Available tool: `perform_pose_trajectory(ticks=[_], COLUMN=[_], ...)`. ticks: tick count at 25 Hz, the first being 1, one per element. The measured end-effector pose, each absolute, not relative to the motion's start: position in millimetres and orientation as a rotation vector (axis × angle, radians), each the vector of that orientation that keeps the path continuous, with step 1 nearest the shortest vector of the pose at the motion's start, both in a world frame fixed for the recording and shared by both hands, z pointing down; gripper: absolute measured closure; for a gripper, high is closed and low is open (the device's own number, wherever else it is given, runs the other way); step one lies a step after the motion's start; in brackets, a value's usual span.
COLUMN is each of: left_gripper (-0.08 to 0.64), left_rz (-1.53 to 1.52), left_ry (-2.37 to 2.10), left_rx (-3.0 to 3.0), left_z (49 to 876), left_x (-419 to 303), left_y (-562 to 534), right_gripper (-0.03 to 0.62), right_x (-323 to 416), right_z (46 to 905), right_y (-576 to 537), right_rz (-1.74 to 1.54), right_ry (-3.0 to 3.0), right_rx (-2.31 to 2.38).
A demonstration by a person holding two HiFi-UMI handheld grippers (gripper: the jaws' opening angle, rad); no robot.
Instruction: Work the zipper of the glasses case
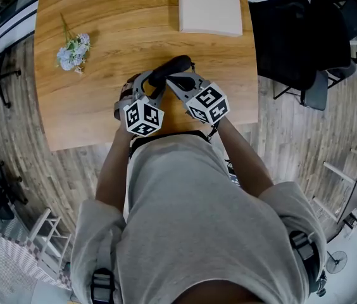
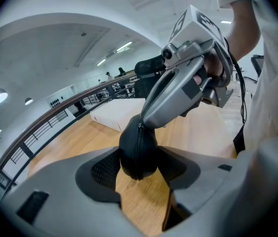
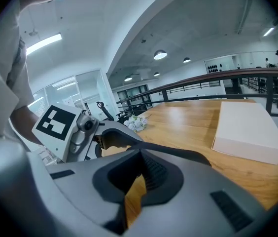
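Note:
The black glasses case (image 1: 173, 66) is held up over the wooden table (image 1: 90, 94) near its front edge. My left gripper (image 1: 145, 82) is shut on the case's rounded end (image 2: 138, 154), one pad on each side. The zipper seam (image 2: 138, 142) runs down the middle and faces the camera. From above right, my right gripper (image 2: 144, 123) comes in with its jaws shut, and its tips pinch the zipper pull (image 2: 139, 126) at the top of the seam. In the right gripper view, the closed jaws (image 3: 131, 184) hide the pull, and the case (image 3: 178, 153) shows as a dark strip just beyond.
A flat white box (image 1: 210, 6) lies at the table's far edge. A small bunch of pale flowers (image 1: 74, 49) lies on the table at the far left. Black chairs (image 1: 295, 37) stand off the table's right side. My torso is close to the front edge.

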State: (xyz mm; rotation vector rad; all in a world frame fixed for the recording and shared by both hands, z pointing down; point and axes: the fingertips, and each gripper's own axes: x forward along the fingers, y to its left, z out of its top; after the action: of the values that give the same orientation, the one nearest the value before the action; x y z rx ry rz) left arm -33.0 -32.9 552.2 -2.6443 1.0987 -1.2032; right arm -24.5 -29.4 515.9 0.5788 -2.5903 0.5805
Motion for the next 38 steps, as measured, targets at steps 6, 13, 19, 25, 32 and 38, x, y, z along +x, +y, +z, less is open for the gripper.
perform_pose_trajectory(ticks=[6,13,19,25,32,38], left_gripper=[0.307,0.305,0.272,0.272,0.282,0.288], left_rz=[-1.216,-1.098,-0.913,-0.829,-0.968,-1.037], left_ry=[1.097,1.099,1.104,1.049,1.052,1.073], left_rx=[-2.64,-2.696,-2.831,-2.786,-2.745,-2.729], left_z=[552.2,542.4,529.8,513.1,525.4,529.8], left_x=[-31.8,-31.9,-30.8,-24.5,-23.4,-23.1], left_y=[-31.4,-31.3,-27.0,-24.4,-27.7,-33.2], right_gripper=[0.566,0.566,0.566,0.566,0.566,0.566], right_x=[-27.4,-28.4,-15.7,-6.7,-5.5,-4.5], right_z=[515.3,504.7,489.8,485.6,495.1,491.1], right_y=[-25.1,-25.3,-27.0,-32.9,-33.6,-34.5], right_rz=[0.577,0.684,0.806,0.916,0.866,0.808], right_ry=[-2.596,-2.666,-2.735,-2.761,-2.707,-2.711], right_rx=[0.553,0.536,0.514,0.521,0.546,0.561])
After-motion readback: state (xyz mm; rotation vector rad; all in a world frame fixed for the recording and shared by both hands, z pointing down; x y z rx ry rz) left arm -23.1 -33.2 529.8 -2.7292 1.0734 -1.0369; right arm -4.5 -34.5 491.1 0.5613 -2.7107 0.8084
